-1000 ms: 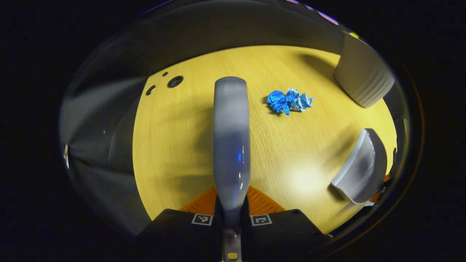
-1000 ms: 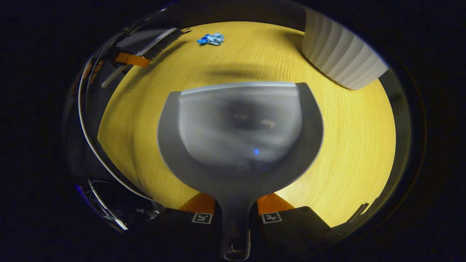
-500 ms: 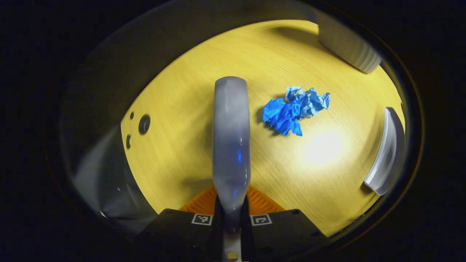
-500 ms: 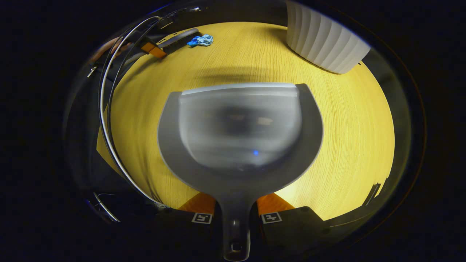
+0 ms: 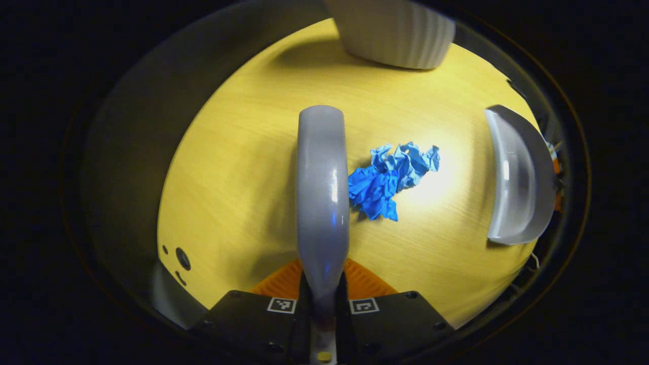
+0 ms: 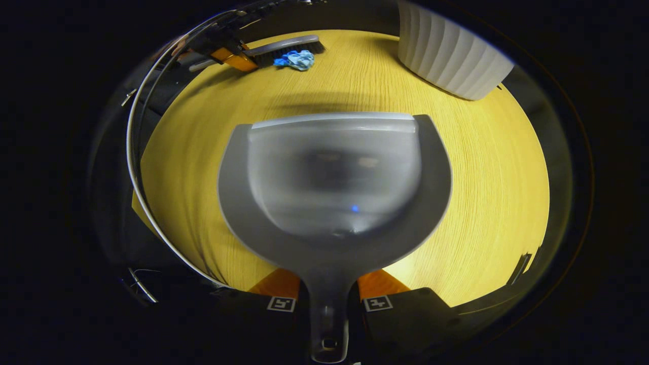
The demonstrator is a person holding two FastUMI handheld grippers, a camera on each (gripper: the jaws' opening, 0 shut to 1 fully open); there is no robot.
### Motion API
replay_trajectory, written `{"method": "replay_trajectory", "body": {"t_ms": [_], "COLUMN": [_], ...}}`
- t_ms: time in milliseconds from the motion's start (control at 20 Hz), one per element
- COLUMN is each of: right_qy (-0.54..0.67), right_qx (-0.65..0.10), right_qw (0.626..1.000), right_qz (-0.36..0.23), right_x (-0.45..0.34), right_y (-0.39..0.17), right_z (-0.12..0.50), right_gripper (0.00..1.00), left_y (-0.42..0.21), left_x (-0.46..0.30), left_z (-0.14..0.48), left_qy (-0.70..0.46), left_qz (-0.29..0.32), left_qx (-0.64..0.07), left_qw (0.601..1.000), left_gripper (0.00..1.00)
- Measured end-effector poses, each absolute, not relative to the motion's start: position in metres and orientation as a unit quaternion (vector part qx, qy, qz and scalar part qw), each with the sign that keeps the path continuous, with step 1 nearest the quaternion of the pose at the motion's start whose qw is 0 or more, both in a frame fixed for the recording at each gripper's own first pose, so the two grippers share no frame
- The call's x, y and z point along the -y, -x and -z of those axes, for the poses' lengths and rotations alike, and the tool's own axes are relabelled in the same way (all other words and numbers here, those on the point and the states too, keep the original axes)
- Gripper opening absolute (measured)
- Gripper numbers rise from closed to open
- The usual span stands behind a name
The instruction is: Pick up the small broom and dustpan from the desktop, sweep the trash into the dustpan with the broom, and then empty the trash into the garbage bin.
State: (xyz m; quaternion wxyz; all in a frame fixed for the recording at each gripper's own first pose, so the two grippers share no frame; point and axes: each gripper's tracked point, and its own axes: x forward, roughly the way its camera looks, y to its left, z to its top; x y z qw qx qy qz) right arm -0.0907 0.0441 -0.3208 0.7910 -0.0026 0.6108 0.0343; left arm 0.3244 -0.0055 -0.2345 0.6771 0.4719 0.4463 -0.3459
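— Counter [image 5: 243, 167]: yellow wood. Contents?
— Blue crumpled trash [image 5: 390, 177] just right of broom [image 5: 322, 187]; white ribbed bin [image 5: 395, 30] at far edge.
— Claws?
— Left claw [image 5: 323, 299] clamped on broom; right claw [image 6: 328, 299] clamped on dustpan [image 6: 334, 187] handle.

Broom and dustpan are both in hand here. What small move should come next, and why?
Probably a short sweep: the left gripper pushes the broom sideways against the blue crumpled paper, toward the dustpan. The paper lies right beside the broom, and bare desktop separates it from the dustpan's open lip. The right gripper might bring the dustpan closer.
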Motion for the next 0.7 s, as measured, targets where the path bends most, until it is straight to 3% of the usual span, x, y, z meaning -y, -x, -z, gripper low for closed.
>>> {"method": "replay_trajectory", "body": {"t_ms": [200,400,550,700], "right_qy": [0.003,0.008,0.007,0.008], "right_qx": [-0.607,-0.601,-0.595,-0.587], "right_qw": [0.794,0.798,0.802,0.808], "right_qz": [-0.039,-0.043,-0.047,-0.046], "right_x": [-0.040,-0.036,-0.036,-0.033], "right_y": [0.090,0.090,0.089,0.090], "right_z": [0.329,0.329,0.329,0.331], "right_gripper": [0.34,0.34,0.34,0.34], "left_y": [-0.294,-0.238,-0.203,-0.179], "left_x": [0.018,0.034,0.044,0.052], "left_z": [0.250,0.259,0.267,0.267], "left_qy": [-0.458,-0.461,-0.463,-0.440], "left_qz": [0.382,0.431,0.462,0.470], "left_qx": [-0.450,-0.456,-0.460,-0.473], "left_qw": [0.665,0.627,0.601,0.601], "left_gripper": [0.24,0.27,0.24,0.24]}}
